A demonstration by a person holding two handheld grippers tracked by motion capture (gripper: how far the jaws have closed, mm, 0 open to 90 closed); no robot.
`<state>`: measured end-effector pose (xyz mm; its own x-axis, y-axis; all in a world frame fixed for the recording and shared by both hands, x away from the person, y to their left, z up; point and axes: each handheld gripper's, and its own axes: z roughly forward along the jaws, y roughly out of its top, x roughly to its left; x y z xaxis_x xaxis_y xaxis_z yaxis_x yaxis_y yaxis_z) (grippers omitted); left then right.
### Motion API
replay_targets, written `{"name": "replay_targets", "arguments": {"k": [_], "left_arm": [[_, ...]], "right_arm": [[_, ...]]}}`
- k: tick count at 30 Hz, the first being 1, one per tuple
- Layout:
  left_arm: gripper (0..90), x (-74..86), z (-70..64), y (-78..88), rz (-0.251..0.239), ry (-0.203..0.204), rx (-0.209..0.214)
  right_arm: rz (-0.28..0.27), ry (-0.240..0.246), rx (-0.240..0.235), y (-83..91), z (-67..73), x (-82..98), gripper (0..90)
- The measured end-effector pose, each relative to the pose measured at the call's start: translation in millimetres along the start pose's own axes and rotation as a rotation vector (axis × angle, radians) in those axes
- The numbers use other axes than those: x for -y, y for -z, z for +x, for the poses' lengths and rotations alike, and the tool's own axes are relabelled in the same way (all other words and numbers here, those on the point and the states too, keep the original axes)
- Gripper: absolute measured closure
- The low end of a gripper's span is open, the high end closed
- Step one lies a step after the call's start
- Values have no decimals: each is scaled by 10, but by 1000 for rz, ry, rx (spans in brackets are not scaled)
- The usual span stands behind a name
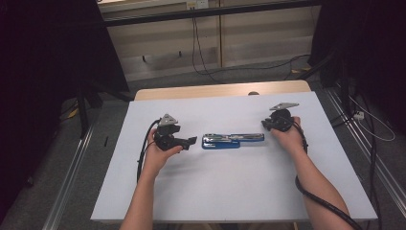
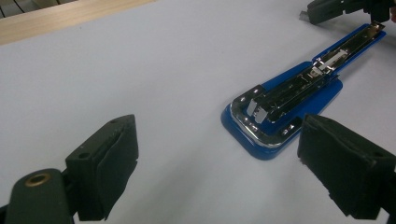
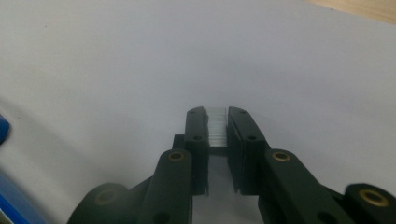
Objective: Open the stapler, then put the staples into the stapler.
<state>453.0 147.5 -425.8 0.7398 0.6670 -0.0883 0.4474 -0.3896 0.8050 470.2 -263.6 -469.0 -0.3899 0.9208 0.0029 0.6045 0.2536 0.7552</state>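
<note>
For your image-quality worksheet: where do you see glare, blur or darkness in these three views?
High view: dark at both sides, white table evenly lit. Left gripper view: glare on the stapler chrome. Right gripper view: staple strip between the right gripper jaws soft, blue edge blurred.

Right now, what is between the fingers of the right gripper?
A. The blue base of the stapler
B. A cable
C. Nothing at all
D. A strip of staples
D: in the right gripper view, the right gripper has its fingers nearly closed on a pale, ribbed strip of staples, above the white table.
</note>
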Motion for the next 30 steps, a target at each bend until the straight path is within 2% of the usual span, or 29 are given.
{"name": "replay_targets", "arguments": {"k": [5, 8, 12, 20, 30], "left_arm": [[123, 12, 20, 31, -3, 7, -7], [120, 9, 26, 46, -4, 13, -5], [116, 8, 36, 78, -14, 19, -8], [104, 17, 46, 151, -27, 37, -10], [97, 41, 20, 263, -35, 39, -10]], "right_arm": [[13, 10, -6, 23, 7, -14, 798], [6, -6, -26, 71, 8, -13, 798], [3, 3, -40, 156, 9, -30, 798], [-27, 51, -82, 372, 50, -150, 797], [-49, 106, -144, 488, 192, -238, 798]]}}
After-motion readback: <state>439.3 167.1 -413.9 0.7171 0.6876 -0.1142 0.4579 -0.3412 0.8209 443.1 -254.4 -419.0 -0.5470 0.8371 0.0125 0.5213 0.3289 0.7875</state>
